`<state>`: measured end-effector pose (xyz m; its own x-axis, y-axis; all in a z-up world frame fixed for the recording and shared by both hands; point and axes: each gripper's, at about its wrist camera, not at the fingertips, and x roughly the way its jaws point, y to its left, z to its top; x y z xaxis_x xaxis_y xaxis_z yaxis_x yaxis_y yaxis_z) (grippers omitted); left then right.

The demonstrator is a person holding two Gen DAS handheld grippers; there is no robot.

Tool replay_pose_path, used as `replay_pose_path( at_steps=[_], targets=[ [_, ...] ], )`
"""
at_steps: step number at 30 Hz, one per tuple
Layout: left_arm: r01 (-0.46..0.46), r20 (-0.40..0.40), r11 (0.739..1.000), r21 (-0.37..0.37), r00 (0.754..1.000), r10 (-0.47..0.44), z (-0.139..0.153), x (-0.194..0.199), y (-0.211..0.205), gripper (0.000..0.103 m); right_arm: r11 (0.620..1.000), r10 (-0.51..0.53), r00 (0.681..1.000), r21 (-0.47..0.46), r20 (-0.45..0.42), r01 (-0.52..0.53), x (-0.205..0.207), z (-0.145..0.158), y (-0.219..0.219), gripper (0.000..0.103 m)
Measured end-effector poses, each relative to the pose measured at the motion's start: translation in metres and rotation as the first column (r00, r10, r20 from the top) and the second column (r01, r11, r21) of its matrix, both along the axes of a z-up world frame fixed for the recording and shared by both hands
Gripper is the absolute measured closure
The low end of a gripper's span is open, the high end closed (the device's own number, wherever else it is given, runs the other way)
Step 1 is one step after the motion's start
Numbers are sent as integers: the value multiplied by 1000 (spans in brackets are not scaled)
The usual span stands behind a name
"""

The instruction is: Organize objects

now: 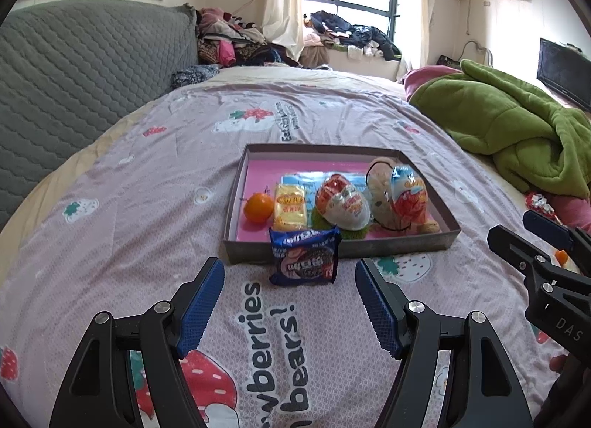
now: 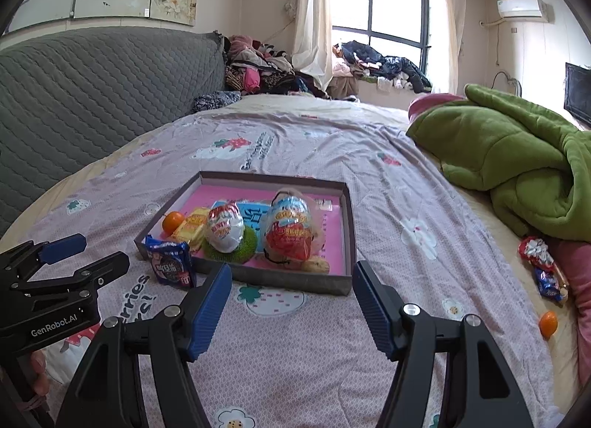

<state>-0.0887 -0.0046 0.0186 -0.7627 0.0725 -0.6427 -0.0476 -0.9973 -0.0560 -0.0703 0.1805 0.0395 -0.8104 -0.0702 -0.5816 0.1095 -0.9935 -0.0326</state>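
A shallow grey box with a pink floor (image 1: 391, 247) (image 2: 347, 228) lies on the bed. It holds an orange (image 1: 258, 208) (image 2: 173, 221), a yellow packet (image 1: 290, 210) (image 2: 192, 228), a white-red egg-shaped sweet (image 1: 345, 204) (image 2: 225, 229) on a green mat and a blue-red egg-shaped sweet (image 1: 408, 195) (image 2: 290, 230). A blue biscuit packet (image 1: 304, 261) (image 2: 170, 267) leans on the box's near wall, outside it. My left gripper (image 1: 290, 298) (image 2: 88, 254) is open and empty, just short of the packet. My right gripper (image 2: 291, 302) (image 1: 517, 228) is open and empty before the box.
A green quilt (image 1: 517, 117) (image 2: 517, 158) is heaped at the right. Wrapped sweets (image 2: 543, 265) and a second orange (image 2: 547, 323) lie at the bed's right edge. A grey padded headboard (image 1: 85, 69) stands left. Clothes (image 2: 258, 65) pile up by the window.
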Motion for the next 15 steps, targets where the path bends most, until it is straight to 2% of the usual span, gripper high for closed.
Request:
replay_pose_path(
  at_steps=[15],
  targets=[
    [3,48,1000,-8,999,-3,-22,0,-2,28,1000,-5,998,8,59,5,0,-28,-3,36]
  ],
)
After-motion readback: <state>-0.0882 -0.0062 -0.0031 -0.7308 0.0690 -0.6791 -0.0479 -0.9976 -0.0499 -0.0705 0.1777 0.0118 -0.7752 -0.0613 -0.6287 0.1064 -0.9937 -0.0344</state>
